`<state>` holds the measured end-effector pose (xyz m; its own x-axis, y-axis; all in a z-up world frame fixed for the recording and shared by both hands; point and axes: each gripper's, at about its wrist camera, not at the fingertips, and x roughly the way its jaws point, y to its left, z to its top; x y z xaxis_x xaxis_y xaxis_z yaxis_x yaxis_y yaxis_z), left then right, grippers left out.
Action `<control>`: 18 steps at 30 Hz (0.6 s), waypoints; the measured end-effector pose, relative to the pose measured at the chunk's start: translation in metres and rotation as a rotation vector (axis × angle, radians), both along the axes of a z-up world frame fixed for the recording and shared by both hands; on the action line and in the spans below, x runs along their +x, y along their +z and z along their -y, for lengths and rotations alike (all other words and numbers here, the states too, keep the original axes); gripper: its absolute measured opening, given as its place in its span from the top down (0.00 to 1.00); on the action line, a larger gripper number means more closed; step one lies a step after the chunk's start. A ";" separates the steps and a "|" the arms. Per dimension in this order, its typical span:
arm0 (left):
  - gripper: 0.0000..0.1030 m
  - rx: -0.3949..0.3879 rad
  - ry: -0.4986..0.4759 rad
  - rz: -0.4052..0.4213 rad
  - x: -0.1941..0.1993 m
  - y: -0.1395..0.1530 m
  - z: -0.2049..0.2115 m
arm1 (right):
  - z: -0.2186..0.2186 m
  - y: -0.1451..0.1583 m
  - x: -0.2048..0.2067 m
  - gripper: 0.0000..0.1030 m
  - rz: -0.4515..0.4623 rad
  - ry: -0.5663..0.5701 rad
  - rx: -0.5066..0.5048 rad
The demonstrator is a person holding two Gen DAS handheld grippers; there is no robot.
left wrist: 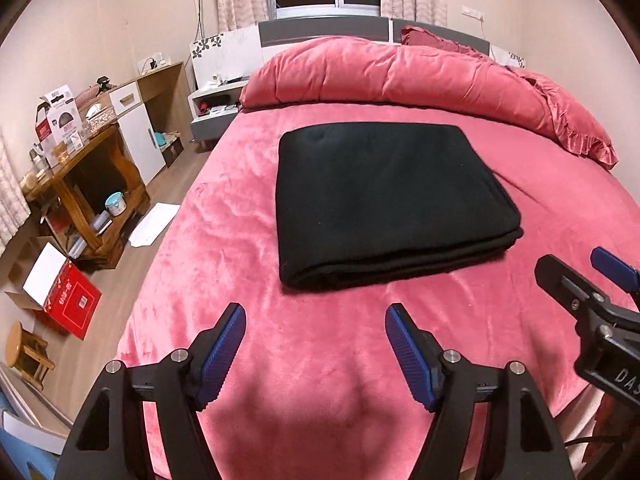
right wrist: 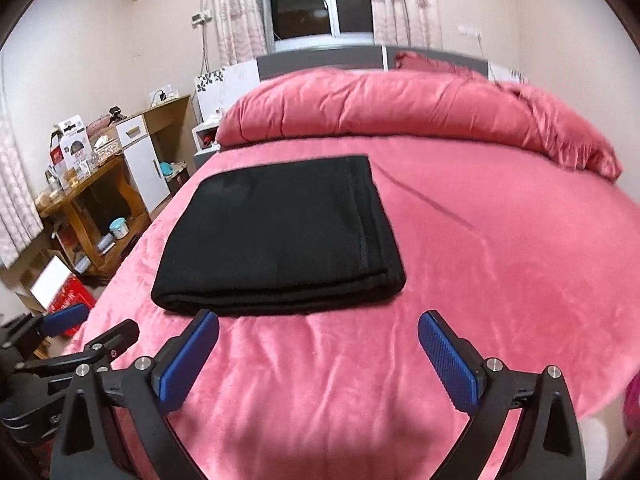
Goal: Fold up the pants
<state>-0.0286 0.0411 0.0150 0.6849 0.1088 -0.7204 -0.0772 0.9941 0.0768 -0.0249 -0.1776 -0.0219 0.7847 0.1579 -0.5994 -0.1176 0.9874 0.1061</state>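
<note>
The black pants [left wrist: 384, 204] lie folded into a flat rectangle on the pink bed [left wrist: 328, 360], with stacked layers showing along the near edge. My left gripper [left wrist: 316, 312] hovers open just short of that near edge, nothing between its blue pads. The right gripper shows at the right edge of the left wrist view [left wrist: 576, 268]. In the right wrist view the folded pants [right wrist: 280, 236] sit ahead and to the left. My right gripper [right wrist: 320, 320] is open and empty over the bedspread [right wrist: 500, 264], close to the pants' near edge. The left gripper [right wrist: 96, 324] appears at lower left.
A rolled pink duvet [left wrist: 400, 76] and pillows lie across the head of the bed. Left of the bed stand a wooden desk [left wrist: 80, 184] with boxes, a white cabinet [left wrist: 140, 136], a nightstand [left wrist: 212, 108], a red carton [left wrist: 72, 304] and a small stool [left wrist: 24, 348] on the floor.
</note>
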 end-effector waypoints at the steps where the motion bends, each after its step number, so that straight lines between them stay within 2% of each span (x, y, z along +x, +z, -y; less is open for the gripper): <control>1: 0.28 -0.001 0.001 0.006 -0.002 0.001 0.000 | 0.000 0.002 -0.001 0.03 0.010 -0.002 -0.005; 7: 0.28 -0.016 0.002 0.056 -0.010 0.008 0.002 | 0.002 0.001 -0.003 0.03 0.003 -0.011 0.001; 18: 0.29 -0.032 0.004 0.067 -0.011 0.009 0.002 | 0.004 -0.004 -0.001 0.03 -0.009 -0.015 -0.016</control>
